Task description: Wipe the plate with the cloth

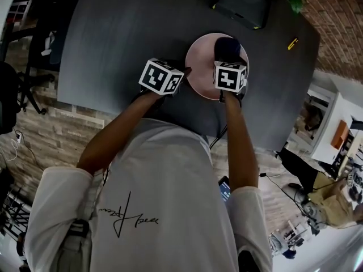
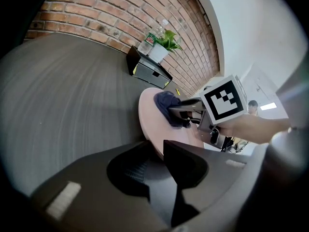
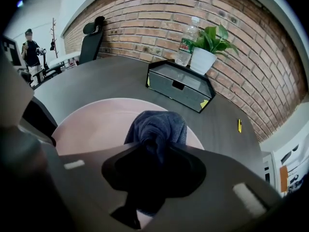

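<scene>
Right hand-held gripper (image 3: 157, 150), navy cloth (image 3: 158, 123), pink plate (image 3: 91, 124)

Black box (image 3: 181, 85), potted plant (image 3: 206, 50) and water bottle (image 3: 186, 42) on a dark grey table (image 1: 113, 33), by a brick wall (image 3: 140, 18).

Both forearms extended forward, left gripper (image 2: 157, 151) clamped on plate (image 2: 150, 116) rim, right gripper (image 3: 154, 151) pinching cloth (image 3: 157, 124)
</scene>
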`<state>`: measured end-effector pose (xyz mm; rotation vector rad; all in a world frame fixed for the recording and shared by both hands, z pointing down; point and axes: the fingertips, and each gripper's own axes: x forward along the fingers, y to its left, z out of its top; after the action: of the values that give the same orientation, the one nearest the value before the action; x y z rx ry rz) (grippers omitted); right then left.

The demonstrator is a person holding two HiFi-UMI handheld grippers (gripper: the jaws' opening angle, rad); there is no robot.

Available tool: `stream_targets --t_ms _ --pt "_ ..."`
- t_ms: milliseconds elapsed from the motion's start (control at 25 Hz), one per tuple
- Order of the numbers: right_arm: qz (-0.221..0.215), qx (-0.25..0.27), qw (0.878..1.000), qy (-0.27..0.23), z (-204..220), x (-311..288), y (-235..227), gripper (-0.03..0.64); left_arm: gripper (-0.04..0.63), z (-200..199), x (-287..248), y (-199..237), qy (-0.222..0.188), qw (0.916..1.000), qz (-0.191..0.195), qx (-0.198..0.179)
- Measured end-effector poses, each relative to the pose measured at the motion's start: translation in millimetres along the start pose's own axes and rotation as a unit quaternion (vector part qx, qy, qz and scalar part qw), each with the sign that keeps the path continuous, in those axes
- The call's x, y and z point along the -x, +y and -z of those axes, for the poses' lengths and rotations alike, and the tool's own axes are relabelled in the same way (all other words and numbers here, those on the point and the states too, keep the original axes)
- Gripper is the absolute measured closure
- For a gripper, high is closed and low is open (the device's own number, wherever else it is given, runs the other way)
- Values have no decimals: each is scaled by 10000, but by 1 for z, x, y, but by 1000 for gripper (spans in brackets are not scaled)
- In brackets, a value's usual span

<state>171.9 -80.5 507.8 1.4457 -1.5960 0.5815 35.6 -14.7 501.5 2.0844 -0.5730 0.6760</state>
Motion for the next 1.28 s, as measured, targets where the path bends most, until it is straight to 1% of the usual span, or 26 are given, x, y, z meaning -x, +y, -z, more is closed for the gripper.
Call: stream_targets --t_ms 120,240,440,760,960,1160,1280 --pt "-63 31 10000 -30 -5 -1 10 522 486 1 1 1 3 10000 42 35" --pt "-158 -41 9999 24 -6 -3 12 522 485 1 0 1 -8 10000 77 46" --pt "-146 -45 9999 2 -7 -3 16 522 485 1 1 1 -42 9999 145 38" --pt "-295 -24 9995 -54 -9 -2 25 520 485 1 0 0 -82 9997 205 81" --pt "-579 90 9982 -144 -14 -2 42 518 485 2 3 4 -132 9997 188 123" --pt "-724 29 9972 -205 -12 2 46 512 485 3 3 2 -149 9995 219 183" --pt "-827 153 9961 -267 -11 4 54 512 486 3 3 4 -169 9993 240 223"
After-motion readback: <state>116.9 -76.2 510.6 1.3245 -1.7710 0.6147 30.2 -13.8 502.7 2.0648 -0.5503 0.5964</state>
